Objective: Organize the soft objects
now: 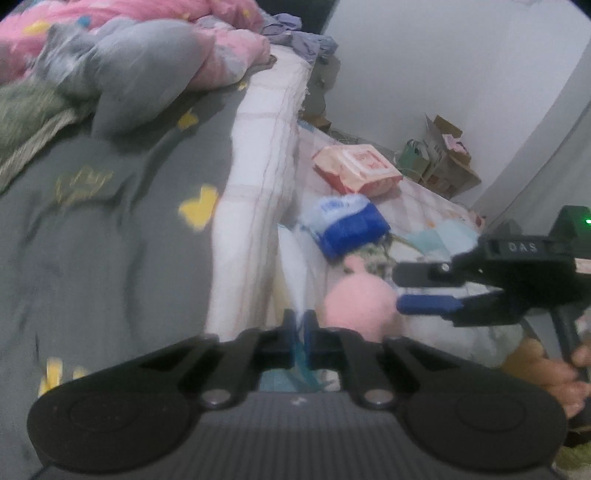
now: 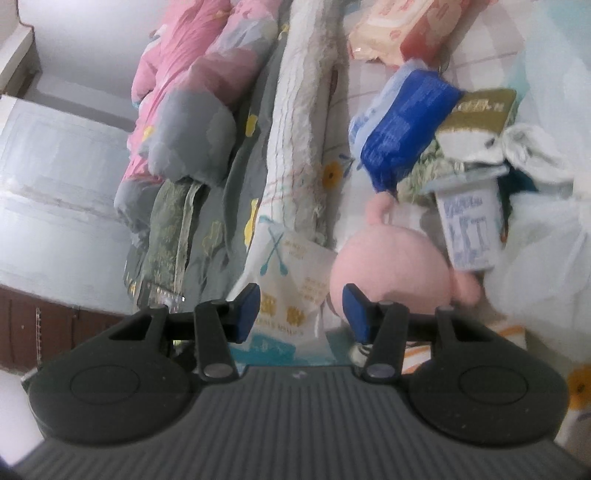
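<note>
Left gripper (image 1: 300, 334) is sitting at the bottom centre of its view, jaws pinched down on a thin teal-and-white edge, apparently the printed bag's; the blur keeps me from confirming. Right gripper (image 1: 424, 290) is showing in the same view at the right edge, jaws standing partly apart with nothing between them, pointing left at the pink plush (image 1: 360, 304). A hand (image 1: 561, 373) is gripping its handle at lower right.

From the right wrist view, the right gripper (image 2: 301, 308) is holding its jaws at a medium gap, empty. Its right finger (image 2: 356, 312) is overlapping the lower left edge of the plush (image 2: 391, 266); I cannot tell whether it is touching. The bag (image 2: 291, 284), white with teal and yellow print, is lying between the jaws and just left of the plush.

Plush is lying right of frame centre there, on the pale bedding. A white cup (image 2: 471, 225) is lying just beside it at upper right. A blue pack (image 2: 402, 125) is lying above the plush, and a pink wipes pack (image 2: 399, 29) is sitting at the top edge.

A grey quilt (image 1: 110, 240) with yellow shapes is filling the left half of the left view. A pink-and-grey comforter (image 1: 147, 55) is bunching at upper left. A white folded blanket (image 1: 258, 166) is running down the middle, between the quilt and the clutter.
</note>
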A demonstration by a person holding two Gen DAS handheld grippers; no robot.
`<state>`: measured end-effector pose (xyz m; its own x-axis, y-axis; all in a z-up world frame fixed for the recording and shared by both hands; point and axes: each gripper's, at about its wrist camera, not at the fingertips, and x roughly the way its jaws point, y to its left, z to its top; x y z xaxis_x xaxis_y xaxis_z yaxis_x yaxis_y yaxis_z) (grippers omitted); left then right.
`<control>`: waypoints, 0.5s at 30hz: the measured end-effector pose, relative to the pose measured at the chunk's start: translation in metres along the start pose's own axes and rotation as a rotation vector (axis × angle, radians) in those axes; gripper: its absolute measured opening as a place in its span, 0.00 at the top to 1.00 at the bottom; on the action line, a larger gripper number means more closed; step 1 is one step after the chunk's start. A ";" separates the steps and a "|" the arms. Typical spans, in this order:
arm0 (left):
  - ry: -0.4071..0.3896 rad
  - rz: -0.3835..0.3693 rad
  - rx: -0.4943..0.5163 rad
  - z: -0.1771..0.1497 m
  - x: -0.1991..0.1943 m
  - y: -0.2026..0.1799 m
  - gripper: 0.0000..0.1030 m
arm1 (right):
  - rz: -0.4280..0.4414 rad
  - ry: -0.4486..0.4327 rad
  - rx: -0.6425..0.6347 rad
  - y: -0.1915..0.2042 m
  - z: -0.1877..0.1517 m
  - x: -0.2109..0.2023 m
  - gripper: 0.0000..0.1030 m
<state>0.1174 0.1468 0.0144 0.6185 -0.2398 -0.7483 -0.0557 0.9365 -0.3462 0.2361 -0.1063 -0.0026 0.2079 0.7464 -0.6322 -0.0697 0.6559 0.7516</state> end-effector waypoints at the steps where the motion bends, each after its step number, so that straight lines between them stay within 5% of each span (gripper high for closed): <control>1: 0.002 -0.005 -0.013 -0.007 -0.004 0.002 0.95 | 0.004 0.013 -0.004 0.000 -0.004 0.001 0.52; 10: 0.114 0.003 -0.057 -0.062 -0.006 0.026 0.93 | 0.041 0.165 -0.046 0.005 -0.052 0.027 0.52; 15: 0.058 0.022 0.019 -0.060 -0.019 0.025 0.79 | 0.012 0.193 -0.036 -0.001 -0.070 0.045 0.52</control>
<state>0.0573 0.1594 -0.0134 0.5710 -0.2332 -0.7872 -0.0534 0.9462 -0.3190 0.1776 -0.0655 -0.0452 0.0162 0.7596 -0.6502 -0.1070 0.6478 0.7542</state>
